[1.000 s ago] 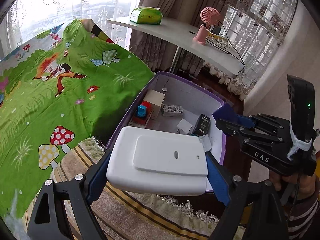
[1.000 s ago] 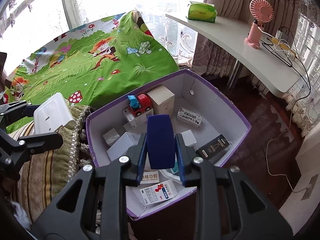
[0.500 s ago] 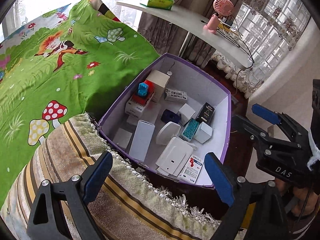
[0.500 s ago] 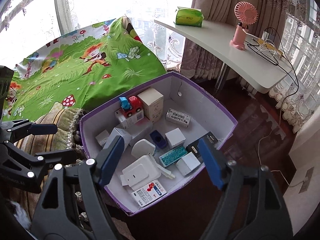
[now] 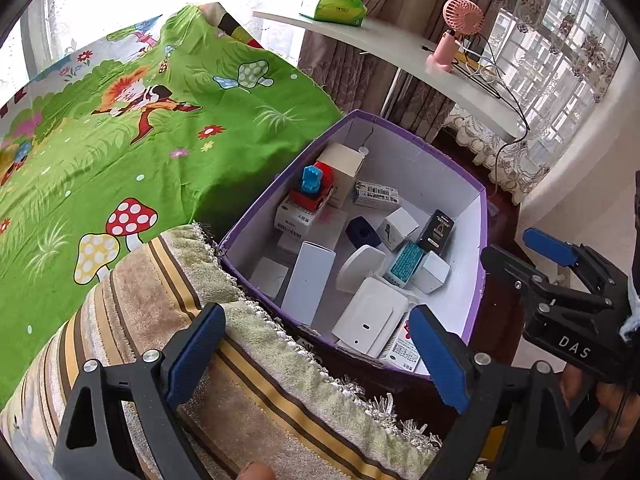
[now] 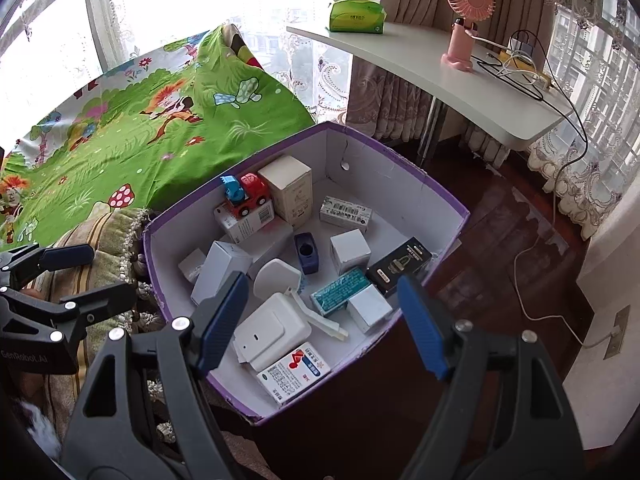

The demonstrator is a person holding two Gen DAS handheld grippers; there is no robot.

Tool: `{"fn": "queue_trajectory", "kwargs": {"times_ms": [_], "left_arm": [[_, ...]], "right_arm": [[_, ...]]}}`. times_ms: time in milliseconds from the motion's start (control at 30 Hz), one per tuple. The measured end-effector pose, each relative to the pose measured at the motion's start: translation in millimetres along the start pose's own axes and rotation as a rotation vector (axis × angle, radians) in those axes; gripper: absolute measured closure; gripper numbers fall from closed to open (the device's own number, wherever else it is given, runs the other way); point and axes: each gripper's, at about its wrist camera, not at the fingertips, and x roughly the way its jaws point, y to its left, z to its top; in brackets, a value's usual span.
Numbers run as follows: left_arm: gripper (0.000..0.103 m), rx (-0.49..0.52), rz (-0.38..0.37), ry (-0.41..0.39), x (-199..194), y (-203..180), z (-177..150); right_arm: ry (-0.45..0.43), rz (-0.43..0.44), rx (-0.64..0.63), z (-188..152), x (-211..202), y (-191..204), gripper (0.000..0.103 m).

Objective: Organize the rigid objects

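Beside the green bed sits the purple box [image 6: 448, 200] full of small boxes and a toy truck [image 6: 246, 196], and both the left gripper [image 5: 316, 354] and right gripper [image 6: 324, 320] hang over it with jaws wide and empty, so the next job looks like finding another thing to put in.

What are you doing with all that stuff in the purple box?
A person is tidying small things into the purple box with a grabbing tool in each hand. Right now the left tool and the right tool are both open and empty, above the near end of the box. Inside lie little cartons, a white plastic case and a toy truck on a carton.
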Motion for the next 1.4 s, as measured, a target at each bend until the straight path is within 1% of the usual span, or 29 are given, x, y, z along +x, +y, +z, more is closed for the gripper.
{"fn": "queue_trajectory", "kwargs": {"times_ms": [333,533,667,1333,1400], "left_arm": [[0.005,-0.044,-0.058,0.021,5,7,-2],[0.004,-0.025,-0.036,0.049,10,3,-3],[0.004,-0.021,-0.032,0.052,11,2,-3],[0.001,-0.010,-0.045,0.063,13,2,-3],[0.000,-0.013,-0.055,0.060,13,3,-2]], "right_arm": [[0.025,-0.001,-0.017,-1,4,6,0.024],[0.035,0.006,-0.015,-2,6,6,0.024],[0.039,0.012,-0.017,-2,6,7,0.024],[0.063,0.024,-0.019,-6,12,10,0.024],[0.063,0.024,-0.019,-6,12,10,0.024]]}}
